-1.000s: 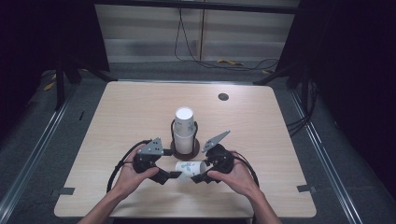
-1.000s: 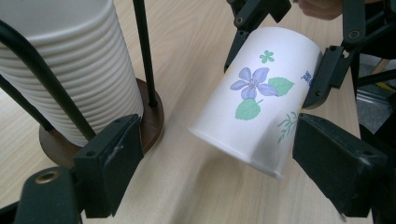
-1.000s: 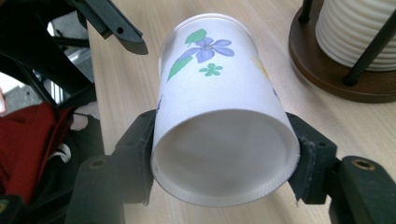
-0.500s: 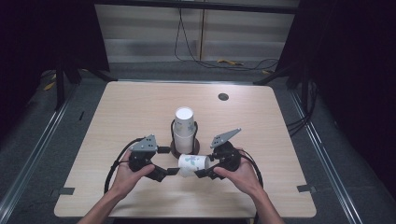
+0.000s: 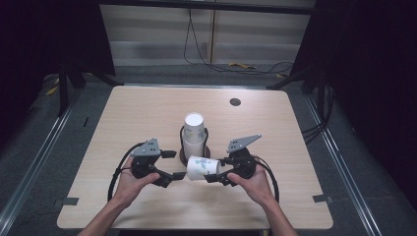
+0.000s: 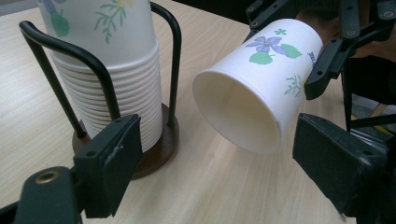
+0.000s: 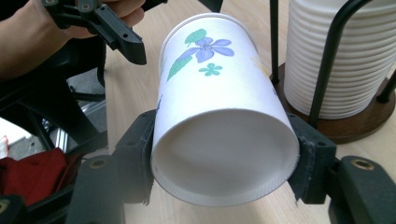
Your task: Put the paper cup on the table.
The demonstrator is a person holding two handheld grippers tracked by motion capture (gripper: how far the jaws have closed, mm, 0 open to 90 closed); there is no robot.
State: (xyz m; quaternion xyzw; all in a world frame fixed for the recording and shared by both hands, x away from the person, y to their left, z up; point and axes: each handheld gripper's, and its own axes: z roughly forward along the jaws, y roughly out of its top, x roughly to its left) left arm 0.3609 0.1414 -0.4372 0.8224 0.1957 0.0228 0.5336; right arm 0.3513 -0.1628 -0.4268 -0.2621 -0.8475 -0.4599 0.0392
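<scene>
Passing a cup (image 5: 202, 168) sideways between two tongs above the bench (image 5: 123, 118).

The cup is gripped at its base end by the right tongs (image 7: 224, 161), lying level so its open mouth is offered to the left tongs (image 6: 215, 172), which are spread wide just before the rim; the stack (image 5: 194, 135) is kept upright in its holder (image 6: 100, 79) close behind.

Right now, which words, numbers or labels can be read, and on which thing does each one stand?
Paper cup, held on its side: small blue print near its base, too small and blurred to read.
Stack of cups in the holder: flower pattern, no readable text.
</scene>
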